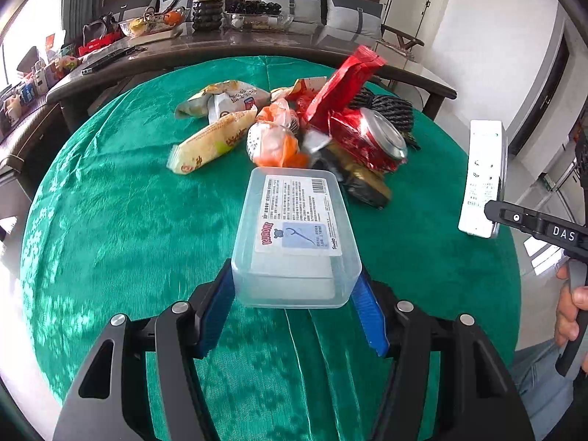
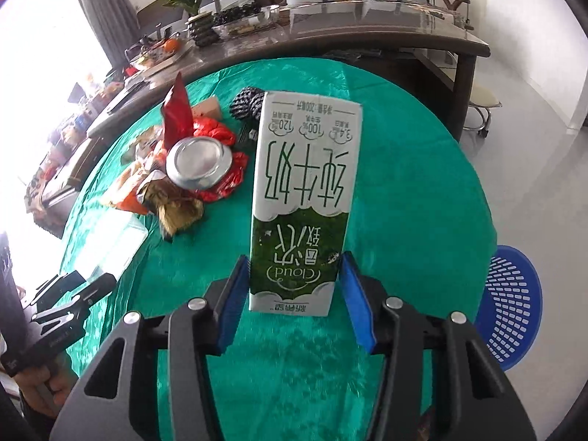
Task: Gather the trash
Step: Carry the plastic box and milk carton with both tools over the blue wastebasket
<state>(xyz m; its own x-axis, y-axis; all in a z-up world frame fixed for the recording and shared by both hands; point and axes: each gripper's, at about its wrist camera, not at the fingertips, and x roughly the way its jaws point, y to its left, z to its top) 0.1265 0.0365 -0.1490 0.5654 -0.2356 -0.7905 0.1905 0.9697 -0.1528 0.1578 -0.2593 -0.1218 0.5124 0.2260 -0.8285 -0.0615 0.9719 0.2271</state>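
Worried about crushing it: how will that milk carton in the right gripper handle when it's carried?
The milk carton looks like thin paperboard, so probably light and easily dented. The right gripper holds only one end, so the long body may pivot or slip.

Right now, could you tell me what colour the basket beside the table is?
The basket is blue with a perforated mesh pattern, seen best in the right wrist view.

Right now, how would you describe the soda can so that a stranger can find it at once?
Start at the round table with the green cloth. Near its middle lies a pile of snack wrappers. The can lies on its side in that pile, wrapped in crumpled red; it alone shows a shiny round silver end.
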